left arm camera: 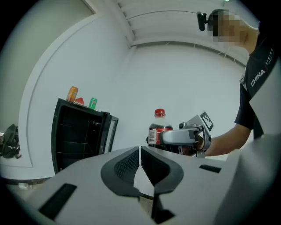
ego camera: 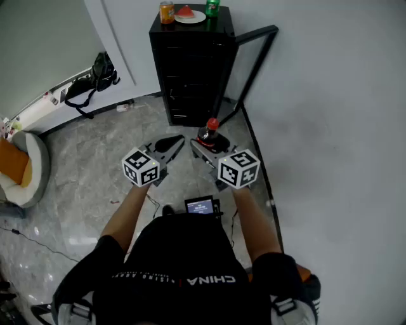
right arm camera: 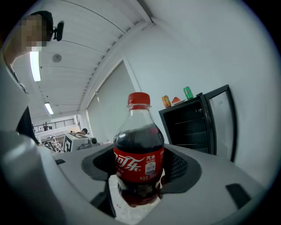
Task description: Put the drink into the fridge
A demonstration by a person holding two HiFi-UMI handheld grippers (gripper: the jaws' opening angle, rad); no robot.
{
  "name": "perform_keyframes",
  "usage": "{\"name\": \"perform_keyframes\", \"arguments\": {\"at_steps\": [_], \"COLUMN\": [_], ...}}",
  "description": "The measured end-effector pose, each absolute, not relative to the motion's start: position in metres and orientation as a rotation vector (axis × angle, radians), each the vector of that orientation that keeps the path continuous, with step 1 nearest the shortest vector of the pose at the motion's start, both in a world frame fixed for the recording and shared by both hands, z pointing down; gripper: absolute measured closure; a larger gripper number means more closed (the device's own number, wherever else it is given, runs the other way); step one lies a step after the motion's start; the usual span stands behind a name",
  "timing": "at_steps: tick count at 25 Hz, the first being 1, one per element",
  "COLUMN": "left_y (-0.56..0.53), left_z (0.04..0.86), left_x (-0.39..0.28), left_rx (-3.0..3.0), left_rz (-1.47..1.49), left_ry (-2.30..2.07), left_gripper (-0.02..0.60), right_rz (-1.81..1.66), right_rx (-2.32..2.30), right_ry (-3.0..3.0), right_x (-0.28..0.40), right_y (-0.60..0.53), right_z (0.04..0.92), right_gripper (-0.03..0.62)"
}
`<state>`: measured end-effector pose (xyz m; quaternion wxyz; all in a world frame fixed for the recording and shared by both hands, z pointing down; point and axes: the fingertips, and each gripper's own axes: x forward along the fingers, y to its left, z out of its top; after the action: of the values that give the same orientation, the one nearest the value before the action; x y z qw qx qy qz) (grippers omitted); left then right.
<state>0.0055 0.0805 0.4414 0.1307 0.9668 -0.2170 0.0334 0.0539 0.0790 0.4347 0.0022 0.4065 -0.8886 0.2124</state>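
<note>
A cola bottle point(ego camera: 210, 131) with a red cap and red label stands upright between the jaws of my right gripper point(ego camera: 207, 143), which is shut on its lower body point(right arm camera: 139, 163) and holds it above the floor. My left gripper point(ego camera: 172, 145) hangs just left of it, shut and empty, its pads together in the left gripper view point(left arm camera: 140, 161). The black fridge point(ego camera: 190, 70) stands ahead against the wall. Its glass door point(ego camera: 255, 62) is swung open to the right, baring dark shelves point(right arm camera: 193, 127). From the left gripper the bottle point(left arm camera: 158, 130) shows right of the fridge point(left arm camera: 79, 136).
On the fridge top sit an orange can point(ego camera: 167, 11), a plate point(ego camera: 189, 15) with something red, and a green can point(ego camera: 212, 7). A black bag point(ego camera: 95, 79) lies by the left wall, a cushioned seat point(ego camera: 19, 166) further left. The white wall point(ego camera: 330, 127) runs close on the right.
</note>
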Motion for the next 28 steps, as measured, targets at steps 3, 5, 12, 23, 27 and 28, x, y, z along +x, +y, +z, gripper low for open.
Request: {"name": "perform_keyframes", "arguments": {"at_steps": [3,5,12,23,27,28], "left_y": [0.08,0.079,0.077,0.078,0.079,0.079], "left_z": [0.441,0.44,0.442,0.451,0.453,0.453], "left_x": [0.006,0.005,0.004,0.012,0.012,0.012], "left_rx": [2.82,2.823,2.821,2.823,2.831,2.832], "left_rz": [0.079,0.063,0.053,0.091,0.122,0.129], "left_ry": [-0.615,-0.615,-0.642,-0.612,-0.616,-0.616], "left_gripper": [0.558,0.558,0.558,0.558,0.558,0.558], "right_rz": [0.666,0.668,0.655,0.699,0.721,0.722], "right_rx": [1.274,1.272,1.272,1.3,1.309,1.309], "right_ry": [-2.79,-2.791,-2.776,-2.778,-2.774,-2.774], "right_x": [0.053,0.052,0.053,0.063,0.065,0.066], "right_y": [0.078,0.077,0.079,0.076,0.076,0.076], "right_z": [0.438,0.439,0.443,0.448,0.448,0.449], "right_gripper": [0.293,0.293,0.293,0.293,0.293,0.293]}}
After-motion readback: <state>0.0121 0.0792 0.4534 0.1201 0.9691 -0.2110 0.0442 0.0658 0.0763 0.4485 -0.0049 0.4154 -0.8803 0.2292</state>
